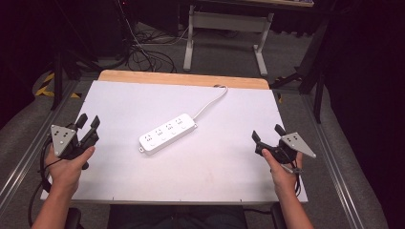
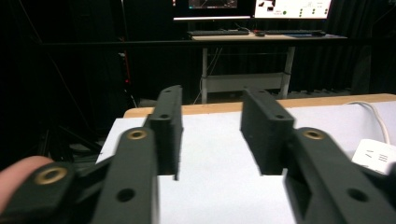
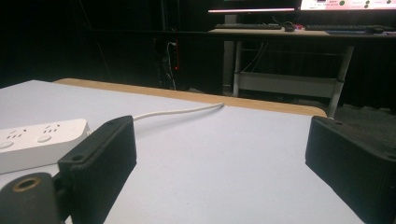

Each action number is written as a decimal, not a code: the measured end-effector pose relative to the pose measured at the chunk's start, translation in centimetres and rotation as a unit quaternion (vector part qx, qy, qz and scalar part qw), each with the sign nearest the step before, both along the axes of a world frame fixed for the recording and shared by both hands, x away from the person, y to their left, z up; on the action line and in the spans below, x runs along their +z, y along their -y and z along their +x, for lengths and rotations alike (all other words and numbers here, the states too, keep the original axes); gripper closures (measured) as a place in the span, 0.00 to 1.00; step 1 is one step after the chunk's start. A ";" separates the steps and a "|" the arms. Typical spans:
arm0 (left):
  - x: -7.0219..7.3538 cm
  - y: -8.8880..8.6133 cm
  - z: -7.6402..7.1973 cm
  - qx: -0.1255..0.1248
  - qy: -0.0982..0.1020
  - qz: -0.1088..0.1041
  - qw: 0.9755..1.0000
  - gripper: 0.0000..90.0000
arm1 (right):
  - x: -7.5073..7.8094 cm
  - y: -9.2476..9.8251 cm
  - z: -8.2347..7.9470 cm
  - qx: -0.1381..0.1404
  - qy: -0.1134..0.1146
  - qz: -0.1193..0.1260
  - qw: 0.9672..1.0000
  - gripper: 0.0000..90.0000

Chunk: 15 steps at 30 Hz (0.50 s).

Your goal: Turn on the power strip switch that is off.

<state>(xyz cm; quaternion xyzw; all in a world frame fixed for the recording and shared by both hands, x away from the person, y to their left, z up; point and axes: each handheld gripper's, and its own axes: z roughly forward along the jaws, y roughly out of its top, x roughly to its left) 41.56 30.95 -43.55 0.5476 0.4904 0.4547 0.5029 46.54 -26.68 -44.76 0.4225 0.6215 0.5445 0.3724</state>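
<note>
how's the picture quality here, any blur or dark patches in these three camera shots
High view: the white table is evenly lit and the power strip sharp, surroundings dark. Left gripper view: the left claw is near and soft. Right gripper view: the right claw looks blurred, background nearly black.

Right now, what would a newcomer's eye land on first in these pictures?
Probably the white power strip, lying slantwise in the middle of the white table, its cable trailing to the far edge. Next, the left gripper and right gripper, jaws open and holding nothing, flanking it at the table's sides.
</note>
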 end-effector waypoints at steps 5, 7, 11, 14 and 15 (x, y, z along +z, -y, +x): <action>0.1 -0.2 -0.1 -0.005 0.000 0.001 1.000 0.80 | 0.0 0.0 0.0 0.000 0.002 -0.002 1.000 0.10; 0.1 -0.2 -0.1 -0.008 -0.001 0.000 1.000 0.86 | 0.0 0.0 -0.1 0.001 0.003 0.000 1.000 0.11; 0.4 -0.2 -0.2 -0.014 0.001 -0.002 1.000 0.98 | 0.0 -0.1 0.0 0.005 -0.001 0.002 1.000 0.11; 0.5 -0.2 -0.2 -0.015 0.003 -0.002 1.000 1.00 | 0.0 -0.1 0.0 0.004 -0.002 0.003 1.000 0.11; 0.5 -0.3 -0.2 -0.016 0.004 -0.001 1.000 1.00 | 0.0 -0.1 0.0 0.003 -0.001 0.003 1.000 0.11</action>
